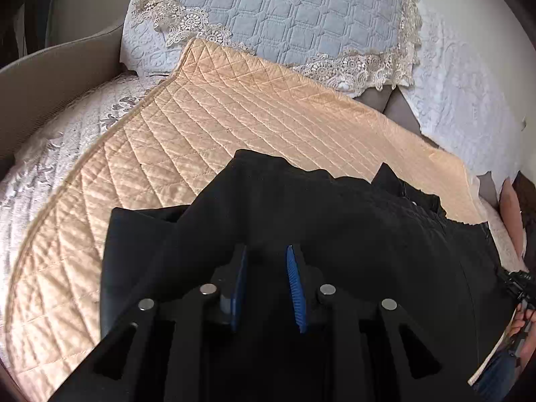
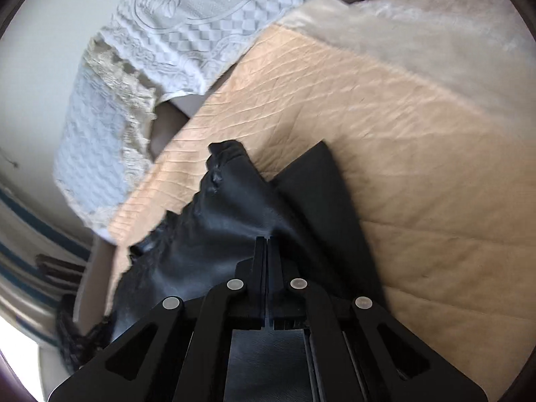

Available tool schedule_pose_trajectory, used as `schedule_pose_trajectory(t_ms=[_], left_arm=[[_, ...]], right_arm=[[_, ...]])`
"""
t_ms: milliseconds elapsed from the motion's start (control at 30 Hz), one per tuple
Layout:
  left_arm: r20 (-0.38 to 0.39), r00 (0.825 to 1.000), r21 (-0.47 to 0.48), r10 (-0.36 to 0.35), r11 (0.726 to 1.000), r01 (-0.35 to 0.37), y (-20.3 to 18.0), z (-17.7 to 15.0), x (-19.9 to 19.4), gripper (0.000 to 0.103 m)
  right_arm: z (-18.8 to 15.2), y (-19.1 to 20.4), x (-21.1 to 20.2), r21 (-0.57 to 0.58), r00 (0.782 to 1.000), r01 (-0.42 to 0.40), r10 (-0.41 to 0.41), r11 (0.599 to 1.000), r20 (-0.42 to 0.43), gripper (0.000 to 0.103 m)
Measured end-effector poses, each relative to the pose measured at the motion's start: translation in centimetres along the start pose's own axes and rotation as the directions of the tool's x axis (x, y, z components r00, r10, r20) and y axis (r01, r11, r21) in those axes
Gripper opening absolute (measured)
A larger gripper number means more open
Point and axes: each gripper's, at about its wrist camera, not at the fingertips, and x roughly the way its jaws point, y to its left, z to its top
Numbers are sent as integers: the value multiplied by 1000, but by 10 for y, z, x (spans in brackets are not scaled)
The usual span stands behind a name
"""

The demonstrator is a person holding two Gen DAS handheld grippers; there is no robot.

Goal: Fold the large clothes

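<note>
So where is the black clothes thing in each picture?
Left wrist view: the black garment fills the lower middle, under the left gripper.
Right wrist view: it is bunched at lower centre-left, at the right gripper's tips.
Shared landmark: the peach quilted cover beneath it.

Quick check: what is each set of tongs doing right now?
Left tongs: open above the black garment, gripping nothing.
Right tongs: closed; whether they pinch the garment cannot be told.

The garment [image 1: 301, 207] is matt black cloth; the mat [image 1: 201, 117] beneath is quilted, faintly glossy peach fabric; the cover [image 1: 284, 13] is lace-edged.
</note>
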Motion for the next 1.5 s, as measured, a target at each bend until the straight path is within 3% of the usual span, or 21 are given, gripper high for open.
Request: schedule_pose_trajectory(t_ms=[133, 200, 267, 367, 467, 933, 1033, 1133, 1233, 1333, 1400, 1500], left_arm=[[39, 999, 72, -27, 997, 24, -26, 17, -17, 32], [78, 996, 121, -37, 992, 28, -40, 30, -12, 40], [80, 996, 140, -25, 990, 14, -46, 41, 8, 40], [-22, 999, 64, 34, 997, -32, -25, 46, 52, 40], [-48, 999, -54, -25, 998, 22, 1, 45, 65, 32], [-57, 998, -16, 14, 1000, -15, -4, 43, 71, 31], [-70, 997, -13, 17, 1000, -18, -7, 49, 60, 31], [-4, 1000, 32, -9, 999, 9, -12, 46, 24, 34], [58, 998, 67, -7, 998, 3, -7, 30, -9, 41], [6, 999, 52, 38, 998, -38, 11, 13, -4, 41], [-32, 999, 24, 40, 999, -39, 21, 9, 1, 39], [9, 1000, 22, 26, 999, -26, 21, 9, -23, 41]], right_arm=[[5, 41, -6, -103, 998, -59, 61, 993, 19, 8], [9, 55, 13, -128, 996, -91, 90, 988, -13, 8], [16, 58, 38, -138, 997, -68, 63, 988, -40, 8], [30, 33, 64, -87, 998, 7, -12, 996, -57, 8], [33, 2, 70, 21, 999, -15, 16, 1000, -49, 0], [32, 9, 73, -37, 998, 48, -50, 998, -42, 0], [34, 23, 61, -56, 993, 101, -104, 993, -48, 4], [21, 43, 30, -126, 997, 71, -72, 989, -4, 8], [2, 37, 9, -131, 997, 81, -81, 988, 3, 8], [-6, 6, 9, -68, 988, 148, -151, 987, -28, 8], [-4, -4, 6, 0, 993, 117, -117, 993, -28, 8], [-3, 15, -9, -39, 990, 139, -139, 989, 6, 9]])
